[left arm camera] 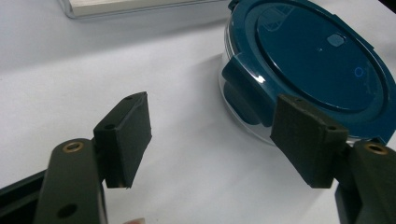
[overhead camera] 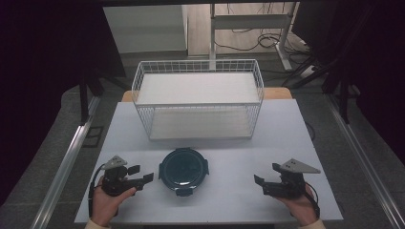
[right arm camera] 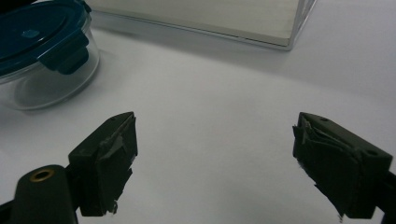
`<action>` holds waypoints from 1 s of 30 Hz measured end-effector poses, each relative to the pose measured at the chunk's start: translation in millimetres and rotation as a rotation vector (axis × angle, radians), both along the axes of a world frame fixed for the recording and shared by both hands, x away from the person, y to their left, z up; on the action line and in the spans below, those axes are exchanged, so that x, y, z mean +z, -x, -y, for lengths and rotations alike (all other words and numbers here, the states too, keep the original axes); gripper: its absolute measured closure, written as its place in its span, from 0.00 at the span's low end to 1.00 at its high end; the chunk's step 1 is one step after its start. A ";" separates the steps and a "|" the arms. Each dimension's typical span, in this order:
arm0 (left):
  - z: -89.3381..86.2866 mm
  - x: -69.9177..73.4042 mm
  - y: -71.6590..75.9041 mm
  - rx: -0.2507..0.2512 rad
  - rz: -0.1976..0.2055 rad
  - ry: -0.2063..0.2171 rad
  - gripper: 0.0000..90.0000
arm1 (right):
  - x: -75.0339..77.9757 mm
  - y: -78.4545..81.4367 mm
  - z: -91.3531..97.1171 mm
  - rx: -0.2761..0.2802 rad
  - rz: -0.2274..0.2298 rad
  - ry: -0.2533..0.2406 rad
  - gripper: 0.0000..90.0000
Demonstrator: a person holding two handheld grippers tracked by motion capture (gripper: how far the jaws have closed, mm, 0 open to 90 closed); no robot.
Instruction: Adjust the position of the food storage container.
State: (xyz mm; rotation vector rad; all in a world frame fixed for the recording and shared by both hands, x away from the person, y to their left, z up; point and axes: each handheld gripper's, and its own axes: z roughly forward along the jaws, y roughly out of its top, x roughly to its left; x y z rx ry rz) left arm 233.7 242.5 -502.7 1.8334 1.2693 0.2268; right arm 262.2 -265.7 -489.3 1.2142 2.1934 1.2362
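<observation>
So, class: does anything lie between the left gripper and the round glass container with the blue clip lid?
Nothing visible: bare white table separates the open left gripper from the round glass container.

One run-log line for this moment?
left gripper: open, beside container | right gripper: open, apart | lid: on

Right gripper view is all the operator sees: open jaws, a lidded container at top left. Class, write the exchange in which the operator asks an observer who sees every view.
Operator: Where is the other gripper?
Observer: The left gripper sits just left of the round container, jaws open, nothing between them.
Operator: What is behind the container?
Observer: A white wire basket stands at the far side of the table, holding nothing.
Operator: Is the lid fastened?
Observer: The blue lid sits flat; the side clip near the left gripper is folded down.
</observation>
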 end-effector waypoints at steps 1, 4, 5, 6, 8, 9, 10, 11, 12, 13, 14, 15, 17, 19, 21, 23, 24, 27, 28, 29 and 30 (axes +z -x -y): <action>-0.1 -0.4 -0.8 0.001 -0.001 0.000 0.32 | -0.4 -0.4 0.3 -0.010 0.001 -0.001 0.15; -0.3 -1.1 -1.2 0.002 0.002 -0.001 0.32 | -0.6 -1.2 1.8 -0.018 -0.009 0.005 0.16; -0.5 -1.1 -1.0 0.004 -0.001 -0.003 0.32 | -0.5 -1.3 2.5 -0.020 -0.009 0.003 0.16; -0.5 -1.0 -0.8 0.004 -0.001 -0.004 0.32 | 0.1 -0.8 3.7 -0.024 -0.009 -0.001 0.17; 0.0 0.6 0.6 0.001 0.003 -0.002 0.31 | 1.6 0.5 5.8 -0.029 -0.009 -0.004 0.18; 0.0 0.6 0.6 0.001 0.003 -0.002 0.31 | 1.6 0.5 5.8 -0.029 -0.009 -0.004 0.18; 0.2 1.3 0.9 0.000 0.004 -0.002 0.31 | 1.8 0.9 6.2 -0.028 -0.006 0.000 0.18; 0.4 1.6 1.3 -0.001 0.005 -0.002 0.31 | 1.9 1.4 6.3 -0.027 -0.005 0.001 0.18; 0.5 1.7 1.7 -0.003 0.005 -0.004 0.31 | 1.8 1.7 6.4 -0.026 -0.004 0.002 0.18; 0.6 1.6 2.0 -0.005 0.004 -0.005 0.31 | 1.7 1.6 6.4 -0.024 -0.005 0.002 0.19; 0.6 0.9 2.1 -0.008 0.000 -0.006 0.31 | 1.5 1.1 6.2 -0.019 -0.010 0.000 0.19; 0.6 0.9 2.1 -0.008 0.000 -0.006 0.31 | 1.5 1.1 6.2 -0.019 -0.010 0.000 0.19; 0.3 0.4 1.6 -0.010 -0.003 -0.007 0.31 | 0.6 0.9 5.4 -0.017 -0.013 0.003 0.20; -0.2 0.3 1.0 -0.005 -0.006 -0.008 0.31 | -0.1 0.4 5.2 -0.015 -0.019 0.005 0.21; -1.1 0.4 0.7 0.012 -0.011 -0.006 0.31 | -0.2 -0.1 5.2 -0.016 -0.020 0.007 0.21; -2.3 1.1 0.6 0.019 -0.016 0.001 0.32 | -0.5 -0.6 5.5 -0.017 -0.021 0.008 0.21; -3.1 1.9 0.7 0.020 -0.020 0.006 0.33 | -0.9 -0.6 5.9 -0.020 -0.025 0.011 0.22; -2.8 2.6 0.9 0.016 -0.024 0.007 0.35 | -1.0 -0.3 6.1 -0.020 -0.027 0.014 0.22; -2.4 3.0 1.1 0.013 -0.025 0.007 0.36 | -0.8 0.0 6.1 -0.020 -0.026 0.014 0.22; -2.0 3.4 1.3 0.011 -0.027 0.006 0.38 | -0.6 0.2 6.0 -0.020 -0.024 0.017 0.22; -1.2 3.6 1.5 0.010 -0.025 0.002 0.43 | -0.6 0.4 5.3 -0.016 -0.023 0.021 0.23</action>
